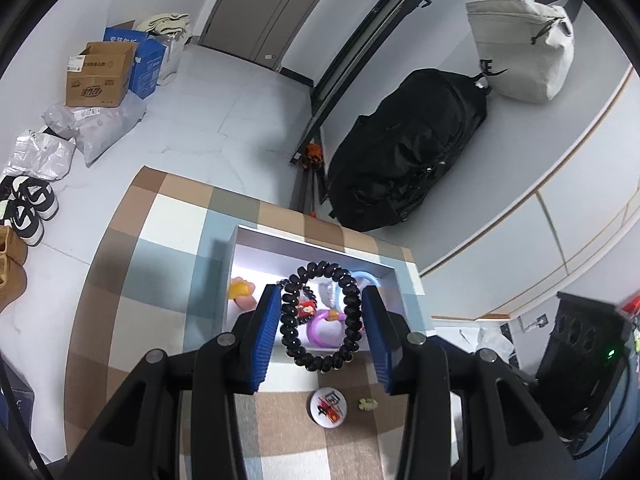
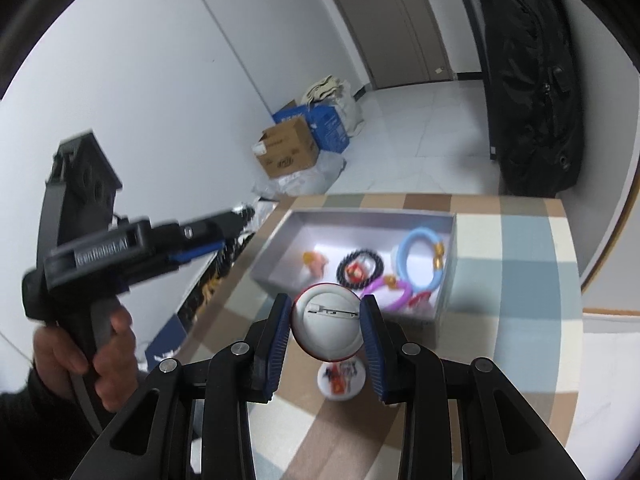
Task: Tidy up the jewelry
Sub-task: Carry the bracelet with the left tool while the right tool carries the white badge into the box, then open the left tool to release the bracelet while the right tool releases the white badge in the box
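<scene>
The left gripper (image 1: 320, 308) clamped its ribbed blue pads on a loop of glossy black beads, the bracelet (image 1: 320, 316), hanging over the shallow grey box (image 1: 312, 246). The right gripper (image 2: 326, 320) pinched a round white badge (image 2: 327, 322), pin-back showing, above a second badge (image 2: 340, 378) on the checked cloth (image 2: 500, 280)

Black backpack (image 1: 404, 148) — cardboard box (image 1: 100, 76), sneakers (image 1: 30, 208).

A home entryway. Beyond the hand-held gripper, sneakers (image 1: 34, 204) and cardboard boxes (image 1: 102, 76) line a tiled floor (image 1: 224, 112) near a door (image 1: 276, 4). A black backpack (image 1: 408, 148) hangs on the wall.
</scene>
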Motion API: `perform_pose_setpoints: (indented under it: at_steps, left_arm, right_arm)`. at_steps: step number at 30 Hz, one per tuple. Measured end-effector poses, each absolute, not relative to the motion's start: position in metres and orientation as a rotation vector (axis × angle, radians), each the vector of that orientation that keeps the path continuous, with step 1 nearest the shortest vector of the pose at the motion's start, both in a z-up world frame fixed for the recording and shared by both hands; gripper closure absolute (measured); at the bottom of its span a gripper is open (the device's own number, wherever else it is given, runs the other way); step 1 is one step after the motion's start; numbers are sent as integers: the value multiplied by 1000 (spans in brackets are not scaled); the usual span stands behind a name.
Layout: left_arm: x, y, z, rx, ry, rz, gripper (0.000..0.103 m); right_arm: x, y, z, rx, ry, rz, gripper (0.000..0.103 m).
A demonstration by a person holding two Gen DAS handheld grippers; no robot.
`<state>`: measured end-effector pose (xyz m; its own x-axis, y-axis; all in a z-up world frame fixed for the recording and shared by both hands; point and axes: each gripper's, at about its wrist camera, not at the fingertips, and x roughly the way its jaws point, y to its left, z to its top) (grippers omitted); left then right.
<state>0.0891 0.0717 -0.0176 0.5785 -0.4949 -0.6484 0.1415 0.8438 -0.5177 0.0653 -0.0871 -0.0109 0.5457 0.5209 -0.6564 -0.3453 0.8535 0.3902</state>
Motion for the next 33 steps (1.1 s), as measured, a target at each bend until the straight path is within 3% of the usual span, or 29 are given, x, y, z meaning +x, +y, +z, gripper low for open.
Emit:
perform_pose_setpoints:
  at_steps: [33]
  left_arm:
    - [130,40,-48,-339,1003,-319,67]
  right_arm:
    - [134,-103,-37,402,938,435,69]
